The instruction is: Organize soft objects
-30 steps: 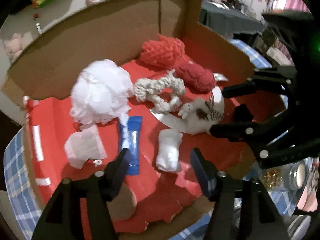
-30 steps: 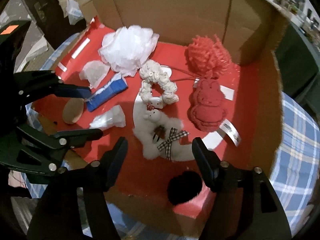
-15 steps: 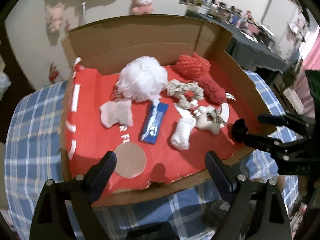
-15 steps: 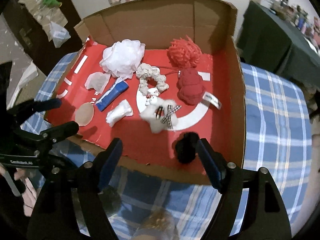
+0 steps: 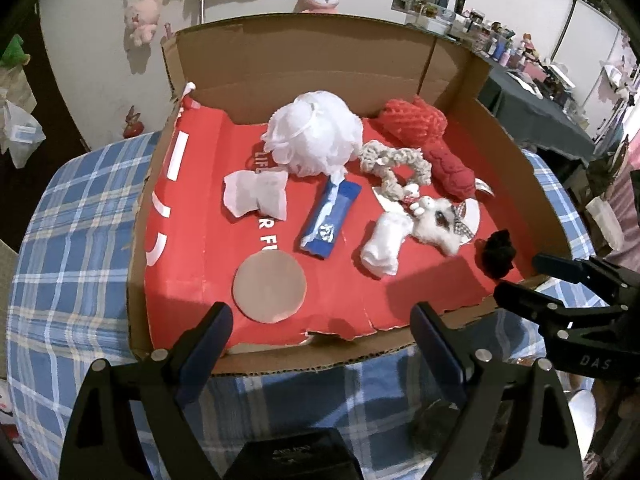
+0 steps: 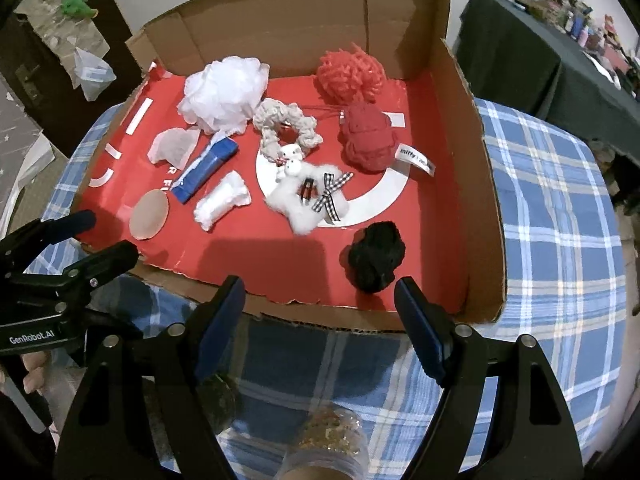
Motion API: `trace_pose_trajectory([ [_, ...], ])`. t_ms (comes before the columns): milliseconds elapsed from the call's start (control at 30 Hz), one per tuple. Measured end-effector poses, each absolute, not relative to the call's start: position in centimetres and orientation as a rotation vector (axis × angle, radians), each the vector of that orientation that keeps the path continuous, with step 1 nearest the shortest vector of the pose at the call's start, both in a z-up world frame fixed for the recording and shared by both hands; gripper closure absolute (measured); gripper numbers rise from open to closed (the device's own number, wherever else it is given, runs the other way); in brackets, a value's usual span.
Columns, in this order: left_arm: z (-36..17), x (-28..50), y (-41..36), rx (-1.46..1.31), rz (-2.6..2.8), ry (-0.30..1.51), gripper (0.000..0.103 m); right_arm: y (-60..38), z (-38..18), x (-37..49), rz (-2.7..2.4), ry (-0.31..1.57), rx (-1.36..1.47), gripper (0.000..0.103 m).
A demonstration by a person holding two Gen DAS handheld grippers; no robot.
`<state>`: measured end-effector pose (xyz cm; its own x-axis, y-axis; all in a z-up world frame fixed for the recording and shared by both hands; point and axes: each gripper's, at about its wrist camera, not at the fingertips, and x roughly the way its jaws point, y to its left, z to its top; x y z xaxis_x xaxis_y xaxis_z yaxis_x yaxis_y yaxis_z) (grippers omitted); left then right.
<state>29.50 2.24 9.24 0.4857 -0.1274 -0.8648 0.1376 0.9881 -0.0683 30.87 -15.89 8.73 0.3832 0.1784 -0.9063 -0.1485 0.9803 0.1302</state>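
A cardboard box (image 5: 304, 76) with a red floor holds the soft things. A white mesh pouf (image 5: 316, 136), a red knitted piece (image 5: 412, 120), a red plush (image 6: 366, 140), a cream braided ring (image 5: 396, 164), a white plush with a checked bow (image 6: 304, 196), a white cloth roll (image 5: 384, 244), a blue packet (image 5: 330, 216), a white pouch (image 5: 256, 196), a beige round pad (image 5: 270, 286) and a black pompom (image 6: 376, 256) lie there. My left gripper (image 5: 320, 320) hangs open and empty over the box's near edge. My right gripper (image 6: 320, 286) is open and empty there too, close to the black pompom.
The box rests on a table with a blue plaid cloth (image 6: 560, 208). A jar with gold bits (image 6: 332, 436) stands under the right gripper. A dark-covered table (image 6: 520, 48) with small items stands behind on the right. Plush toys (image 5: 140, 20) hang on the wall.
Both grippers have drawn back from over the box's contents to its near edge, and their jaws stand wider. Nothing in the box has moved.
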Motion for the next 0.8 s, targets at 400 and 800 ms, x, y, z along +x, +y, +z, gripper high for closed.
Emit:
trace_pose_trajectory([
  [400,7.9,29.9,2.2,0.008,-0.132,1.07,0.011,-16.6,7.7,31.4,0.186,1.164,0.053,0.026],
  [800,6.9,30.3,2.2,0.006,-0.128,1.085,0.011,-16.5,7.6,31.4,0.185,1.169,0.037,0.026],
])
